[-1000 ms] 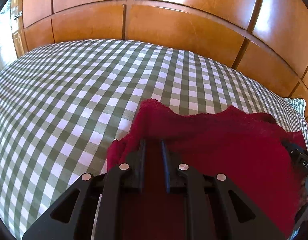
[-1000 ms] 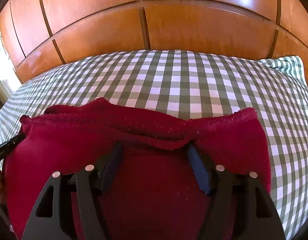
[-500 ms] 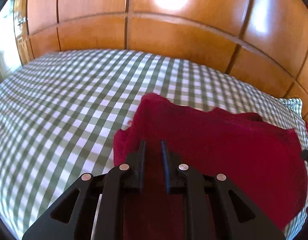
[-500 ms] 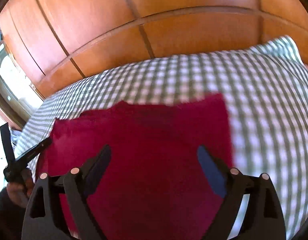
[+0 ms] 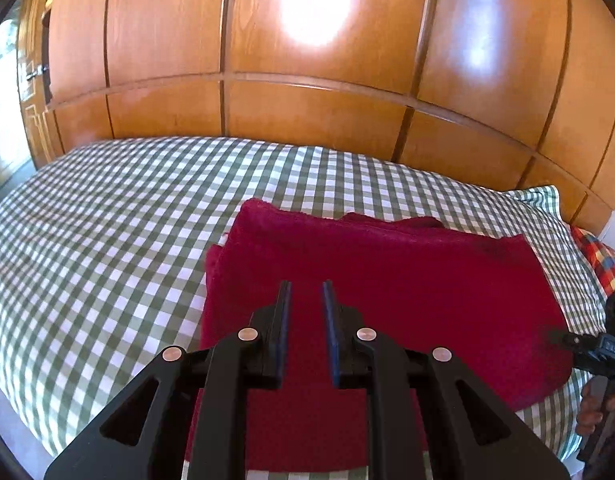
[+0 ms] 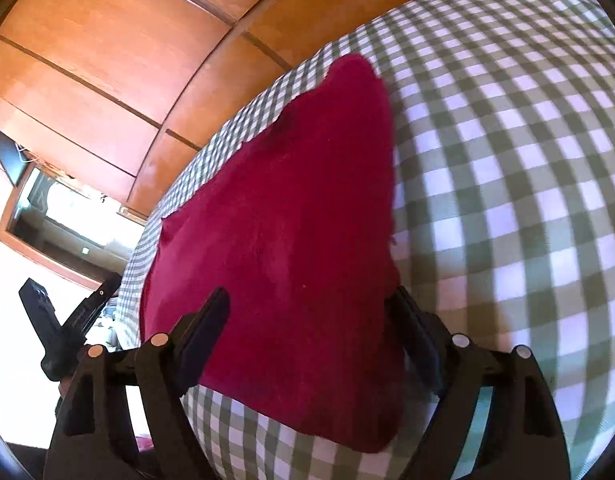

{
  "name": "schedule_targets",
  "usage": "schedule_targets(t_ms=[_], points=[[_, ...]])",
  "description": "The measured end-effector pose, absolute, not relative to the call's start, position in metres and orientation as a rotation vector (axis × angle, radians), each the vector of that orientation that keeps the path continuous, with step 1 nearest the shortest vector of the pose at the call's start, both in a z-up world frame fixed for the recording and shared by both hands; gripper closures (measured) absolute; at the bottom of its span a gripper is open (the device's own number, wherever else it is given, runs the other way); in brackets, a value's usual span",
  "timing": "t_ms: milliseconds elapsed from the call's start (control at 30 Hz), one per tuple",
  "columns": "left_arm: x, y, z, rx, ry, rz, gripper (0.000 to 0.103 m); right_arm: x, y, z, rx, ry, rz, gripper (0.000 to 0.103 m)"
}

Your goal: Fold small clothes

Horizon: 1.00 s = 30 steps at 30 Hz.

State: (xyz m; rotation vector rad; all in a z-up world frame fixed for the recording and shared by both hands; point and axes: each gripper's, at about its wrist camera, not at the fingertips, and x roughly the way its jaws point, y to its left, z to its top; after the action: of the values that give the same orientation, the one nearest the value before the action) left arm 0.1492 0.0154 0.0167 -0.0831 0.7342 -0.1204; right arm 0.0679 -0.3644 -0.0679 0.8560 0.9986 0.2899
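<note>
Red cloth [image 5: 387, 288], soft and limp, folded flat on checked bed [image 5: 107, 240]; left gripper [image 5: 305, 300] narrowly parted, right gripper [image 6: 307, 312] spread wide, seemingly both empty; best pinched at a corner.

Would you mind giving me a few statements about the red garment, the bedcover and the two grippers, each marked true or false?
1. The red garment lies on a green-and-white checked bedcover. True.
2. The left gripper is clamped on a fold of the garment. False: its fingers stand slightly apart with nothing between them.
3. The right gripper is wide open. True.
4. The wall behind the bed is painted white. False: wooden panels stand behind it.
5. A multicoloured checked cloth shows at the bed's right edge in the left wrist view. True.
6. The garment hangs in the air. False: it rests on the bedcover.
</note>
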Motion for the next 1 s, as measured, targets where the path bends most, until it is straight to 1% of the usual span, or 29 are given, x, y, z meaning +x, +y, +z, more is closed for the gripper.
schedule_targets(t_ms=[300, 367, 433, 467, 600, 700, 733, 767, 800, 900, 1000], points=[[0.142, 0.009, 0.010, -0.071, 0.764, -0.132, 0.089, 0.099, -0.358, -0.073, 0.842, 0.994, 0.287, 0.022], [0.142, 0.007, 0.006, -0.069, 0.777, -0.129, 0.089, 0.101, -0.354, -0.073, 0.804, 1.000, 0.293, 0.024], [0.142, 0.006, 0.003, -0.067, 0.787, -0.131, 0.089, 0.097, -0.357, -0.075, 0.819, 1.003, 0.293, 0.036], [0.143, 0.005, 0.001, -0.065, 0.792, -0.131, 0.089, 0.095, -0.359, -0.076, 0.831, 1.005, 0.297, 0.037], [0.145, 0.001, -0.012, -0.052, 0.831, -0.142, 0.089, 0.080, -0.359, -0.074, 0.792, 1.006, 0.331, 0.037], [0.149, -0.002, -0.022, -0.060, 0.866, -0.149, 0.089, 0.086, -0.355, -0.075, 0.788, 1.008, 0.322, 0.038], [0.150, -0.003, -0.025, -0.066, 0.877, -0.154, 0.089, 0.090, -0.352, -0.075, 0.787, 1.009, 0.316, 0.048], [0.151, -0.005, -0.027, -0.067, 0.883, -0.156, 0.089, 0.095, -0.348, -0.077, 0.796, 1.014, 0.323, 0.056], [0.152, -0.006, -0.028, -0.068, 0.886, -0.159, 0.089, 0.098, -0.344, -0.078, 0.811, 1.019, 0.338, 0.068], [0.159, -0.013, -0.028, -0.092, 0.898, -0.195, 0.089, 0.092, -0.345, -0.074, 0.847, 0.998, 0.344, 0.073], [0.164, -0.024, -0.032, -0.099, 0.934, -0.259, 0.089, 0.074, -0.347, -0.060, 0.864, 0.963, 0.365, 0.075]])
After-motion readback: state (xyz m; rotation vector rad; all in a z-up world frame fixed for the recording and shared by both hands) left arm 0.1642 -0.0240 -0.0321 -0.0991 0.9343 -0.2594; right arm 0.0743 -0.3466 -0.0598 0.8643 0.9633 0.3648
